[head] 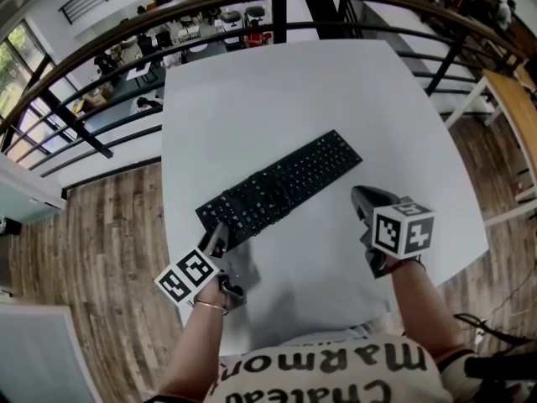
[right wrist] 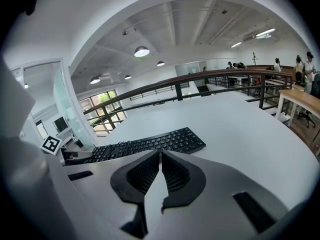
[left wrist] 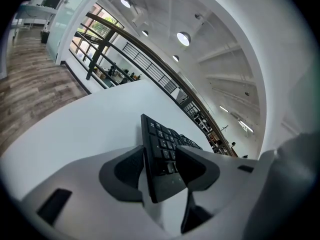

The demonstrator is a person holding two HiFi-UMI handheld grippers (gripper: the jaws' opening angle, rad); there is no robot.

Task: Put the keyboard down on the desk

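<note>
A black keyboard (head: 281, 187) lies diagonally across the white desk (head: 294, 91), with its far end toward the back right. My left gripper (head: 220, 235) is shut on the keyboard's near left end. In the left gripper view both pads clamp the keyboard (left wrist: 162, 144) at my left gripper (left wrist: 161, 169). I cannot tell whether that end rests on the desk or hangs just above it. My right gripper (head: 362, 198) hovers near the front right, apart from the keyboard, and is shut on nothing. In the right gripper view the keyboard (right wrist: 150, 143) lies beyond my right gripper (right wrist: 160, 156).
A dark curved railing (head: 277, 11) runs behind the desk, with a lower floor beyond it. Wooden floor (head: 101, 233) lies to the left. A pale wooden table (head: 512, 107) stands at the right. The person's printed shirt (head: 327, 368) fills the near edge.
</note>
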